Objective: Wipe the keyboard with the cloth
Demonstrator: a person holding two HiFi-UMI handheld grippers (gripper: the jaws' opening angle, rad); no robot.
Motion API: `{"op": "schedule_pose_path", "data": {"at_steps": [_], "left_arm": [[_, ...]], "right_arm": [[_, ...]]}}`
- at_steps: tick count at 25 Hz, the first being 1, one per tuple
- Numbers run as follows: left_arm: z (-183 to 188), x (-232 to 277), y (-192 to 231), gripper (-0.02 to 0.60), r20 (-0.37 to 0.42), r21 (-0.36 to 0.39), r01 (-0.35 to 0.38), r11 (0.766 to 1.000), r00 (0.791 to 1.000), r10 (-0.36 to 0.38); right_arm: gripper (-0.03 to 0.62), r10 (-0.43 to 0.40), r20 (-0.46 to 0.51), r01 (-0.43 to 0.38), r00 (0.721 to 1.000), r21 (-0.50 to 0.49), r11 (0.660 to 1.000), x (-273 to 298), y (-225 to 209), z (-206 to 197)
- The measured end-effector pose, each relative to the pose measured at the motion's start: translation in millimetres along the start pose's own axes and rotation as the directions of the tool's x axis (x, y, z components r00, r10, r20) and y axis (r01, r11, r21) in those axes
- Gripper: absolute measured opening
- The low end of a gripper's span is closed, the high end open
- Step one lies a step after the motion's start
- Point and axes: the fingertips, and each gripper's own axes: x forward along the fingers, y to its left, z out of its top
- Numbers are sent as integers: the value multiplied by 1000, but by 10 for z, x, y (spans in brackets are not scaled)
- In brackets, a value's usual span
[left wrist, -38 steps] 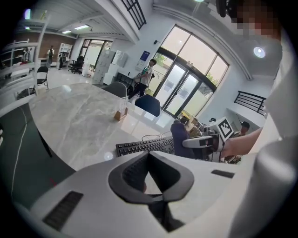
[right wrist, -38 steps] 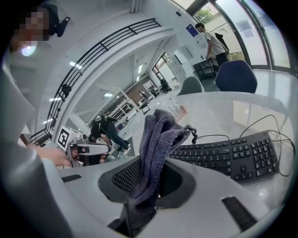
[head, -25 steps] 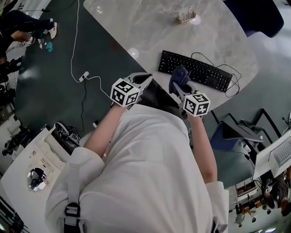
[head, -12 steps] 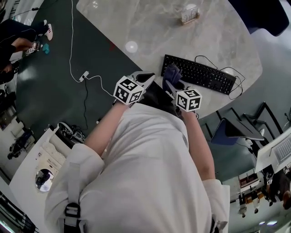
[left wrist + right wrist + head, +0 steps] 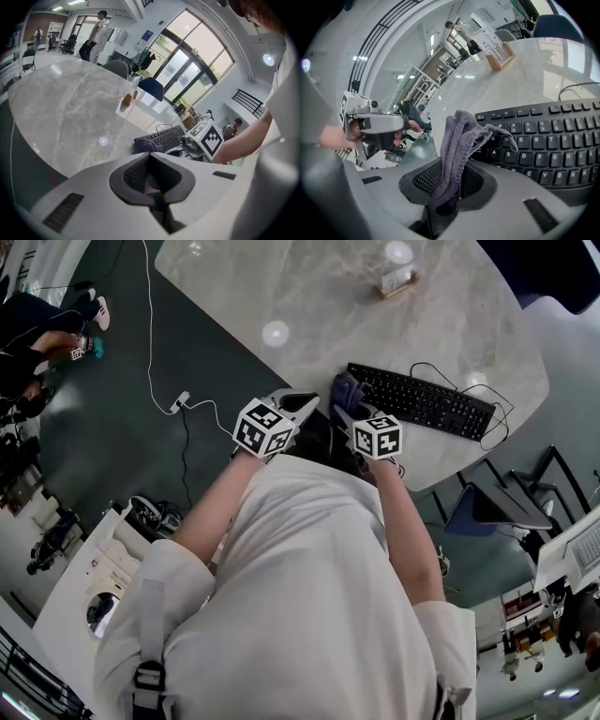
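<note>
The keyboard (image 5: 427,401) is a black, full-size unit with white legends on its keys and a thin black cable (image 5: 487,413) looped at its right end. It lies flat on the pale, marble-patterned table (image 5: 309,296), close to the edge nearest the person. The cloth (image 5: 345,390) is a grey-purple knitted piece, bunched into vertical folds. It stands up out of the right gripper (image 5: 349,413), and its free corner droops over the keys at the left end of the keyboard; whether it presses on them cannot be confirmed. In the right gripper view, the jaws of the right gripper (image 5: 447,185) are clamped on the lower part of the cloth (image 5: 459,136), with the keyboard (image 5: 543,136) just beyond. The left gripper (image 5: 302,401) is held beside the right one, off the table edge — its jaws are closed together with nothing between them in the left gripper view (image 5: 152,176). Count: one keyboard, one cloth, two grippers, plus one small wooden holder (image 5: 394,279) at the far side of the table.
</note>
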Motion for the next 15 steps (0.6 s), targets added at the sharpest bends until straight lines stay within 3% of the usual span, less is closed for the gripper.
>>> {"op": "schedule_pose_path", "data": {"at_steps": [4, 10, 15], "left_arm": [[-21, 16, 66, 6, -23, 6, 12, 1000, 1000, -12], [53, 82, 112, 6, -36, 14, 42, 999, 998, -42], [113, 226, 135, 6, -64, 52, 75, 996, 995, -72]], "right_arm": [[99, -25, -17, 25, 1000, 25, 999, 54, -102, -50], [98, 17, -17, -16, 1000, 101, 995, -1, -177, -53], [98, -3, -26, 6, 1000, 94, 996, -70, -216, -52]]}}
